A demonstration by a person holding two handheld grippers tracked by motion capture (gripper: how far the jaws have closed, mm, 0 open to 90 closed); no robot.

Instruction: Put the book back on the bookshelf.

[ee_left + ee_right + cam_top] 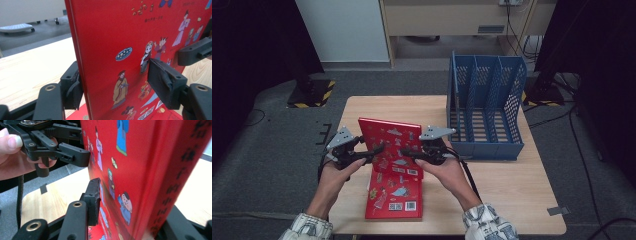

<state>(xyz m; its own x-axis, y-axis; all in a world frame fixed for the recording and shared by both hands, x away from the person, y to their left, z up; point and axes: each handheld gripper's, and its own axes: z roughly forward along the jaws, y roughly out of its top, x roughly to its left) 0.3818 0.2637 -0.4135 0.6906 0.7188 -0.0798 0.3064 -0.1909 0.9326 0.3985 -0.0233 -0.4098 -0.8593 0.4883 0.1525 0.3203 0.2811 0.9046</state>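
1. Right now the left tongs straddle the left edge of the upright red book. In the left gripper view one pad lies against the book's back face while the other stands off the picture side, so the jaws are loose around it.
2. Opposite, the right tongs take the book's spine edge. In the right gripper view the near pad sits close to the cover; the far jaw is blurred, so I cannot tell whether they pinch.
3. Below it, a second red book lies flat on the bench, its upper part hidden by the standing one.
4. Further right stands a blue file rack, apart from the books.
5. Both forearms enter from the near edge, hands level, sleeves cut off by the frame.
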